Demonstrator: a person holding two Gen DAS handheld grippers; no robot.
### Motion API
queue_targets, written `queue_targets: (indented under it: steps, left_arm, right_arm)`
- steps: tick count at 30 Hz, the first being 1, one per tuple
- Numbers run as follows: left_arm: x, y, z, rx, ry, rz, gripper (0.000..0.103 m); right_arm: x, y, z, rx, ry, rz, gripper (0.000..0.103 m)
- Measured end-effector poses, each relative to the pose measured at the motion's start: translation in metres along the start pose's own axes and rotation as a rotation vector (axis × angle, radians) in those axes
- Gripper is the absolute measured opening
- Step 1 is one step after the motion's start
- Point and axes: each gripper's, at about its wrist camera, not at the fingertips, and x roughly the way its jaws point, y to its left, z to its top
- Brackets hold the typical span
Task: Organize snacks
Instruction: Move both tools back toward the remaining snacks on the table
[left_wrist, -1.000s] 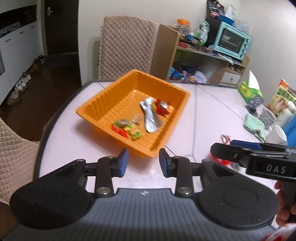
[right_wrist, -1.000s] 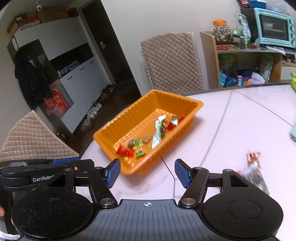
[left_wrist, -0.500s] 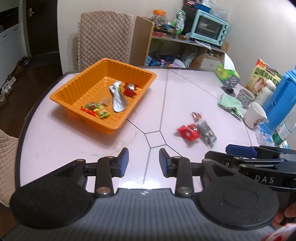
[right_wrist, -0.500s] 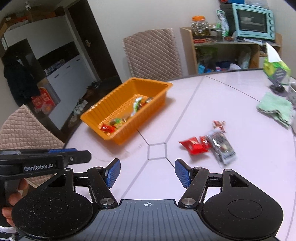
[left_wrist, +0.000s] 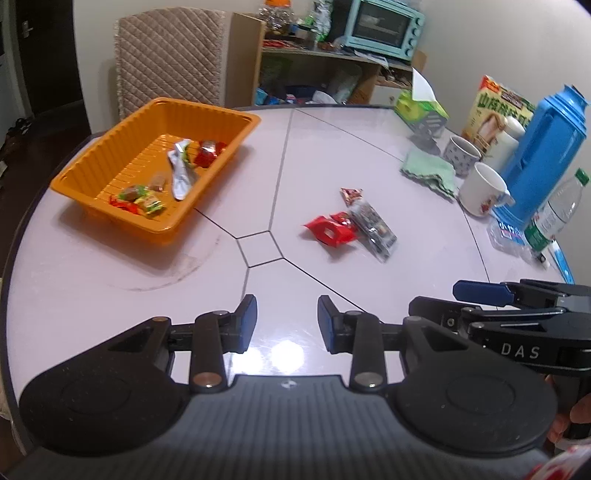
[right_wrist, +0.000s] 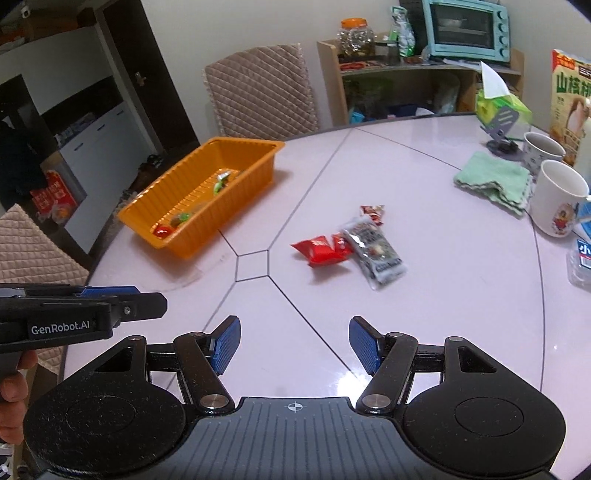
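An orange tray (left_wrist: 92, 155) (right_wrist: 243, 192) sits on the left of the table with several wrapped snacks in it, among them a silver wrapper (left_wrist: 180, 168). In the middle of the table lie a red packet (left_wrist: 330, 230) (right_wrist: 320, 250), a clear grey packet (left_wrist: 373, 227) (right_wrist: 373, 251) and a small red-white candy (left_wrist: 351, 194) (right_wrist: 373, 212). My left gripper (left_wrist: 286, 323) is open and empty over the near table edge. My right gripper (right_wrist: 294, 345) is open and empty, a little short of the loose packets.
At the right stand two mugs (left_wrist: 484, 188) (right_wrist: 559, 201), a green cloth (left_wrist: 430, 171) (right_wrist: 493, 181), a blue jug (left_wrist: 543, 147), a water bottle (left_wrist: 554, 214), a tissue box (left_wrist: 421, 107) and a cereal box (right_wrist: 570, 96). Quilted chairs (left_wrist: 170, 55) surround the pale table (left_wrist: 369, 147).
Both grippers have drawn back from the tray and swung right. The loose packets in the middle of the table have come into view in front of them. Both stay open.
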Motion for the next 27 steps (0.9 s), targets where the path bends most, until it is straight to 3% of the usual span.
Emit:
queue_targets:
  steps: [27]
  left_arm:
    - [0.064,-0.033,0.022,0.045,0.047,-0.052,0.036]
  right_arm:
    - [0.029,-0.064,0.004,0.073,0.036,-0.085,0.065]
